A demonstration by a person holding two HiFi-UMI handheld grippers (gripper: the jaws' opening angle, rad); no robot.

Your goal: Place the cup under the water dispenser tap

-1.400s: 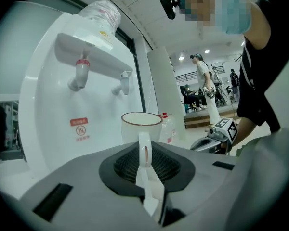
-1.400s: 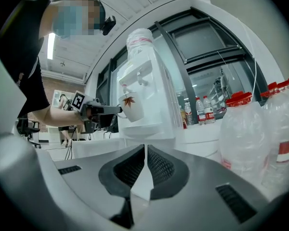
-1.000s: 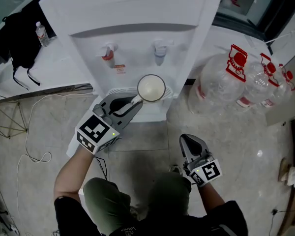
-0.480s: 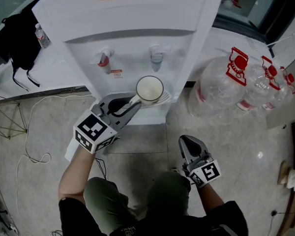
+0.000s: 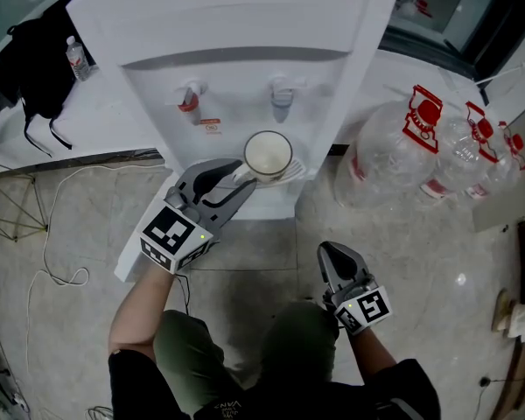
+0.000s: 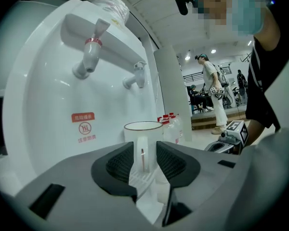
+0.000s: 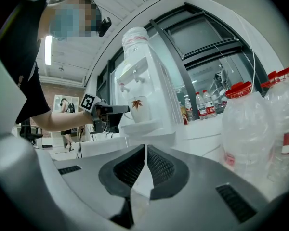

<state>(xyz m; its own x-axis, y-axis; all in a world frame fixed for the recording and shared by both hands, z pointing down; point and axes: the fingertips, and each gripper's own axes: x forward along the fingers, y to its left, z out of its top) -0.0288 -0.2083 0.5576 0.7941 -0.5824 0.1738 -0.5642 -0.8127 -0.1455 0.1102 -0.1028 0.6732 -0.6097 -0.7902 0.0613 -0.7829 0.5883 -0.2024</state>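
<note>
A white cup (image 5: pixel 268 154) with a red leaf print stands on the drip tray (image 5: pixel 290 175) of the white water dispenser (image 5: pixel 245 24), below the blue tap (image 5: pixel 282 94). The red tap (image 5: pixel 190 99) is to its left. My left gripper (image 5: pixel 236 178) is level at the cup's handle, and its jaws are opening. In the left gripper view the cup (image 6: pixel 143 138) has its handle between the pads with a gap on each side. My right gripper (image 5: pixel 332 256) hangs low over the floor, shut and empty. The right gripper view shows the cup (image 7: pixel 139 109) on the tray from the side.
Several large clear water bottles (image 5: pixel 420 147) with red caps stand on the floor to the dispenser's right. A white cable (image 5: pixel 61 234) lies on the floor at left. A black bag (image 5: pixel 31 68) and a small bottle (image 5: pixel 77 58) sit on the white counter at far left.
The left gripper's jaws have spread apart off the cup's handle. The cup stays on the drip tray. The right gripper has not moved.
</note>
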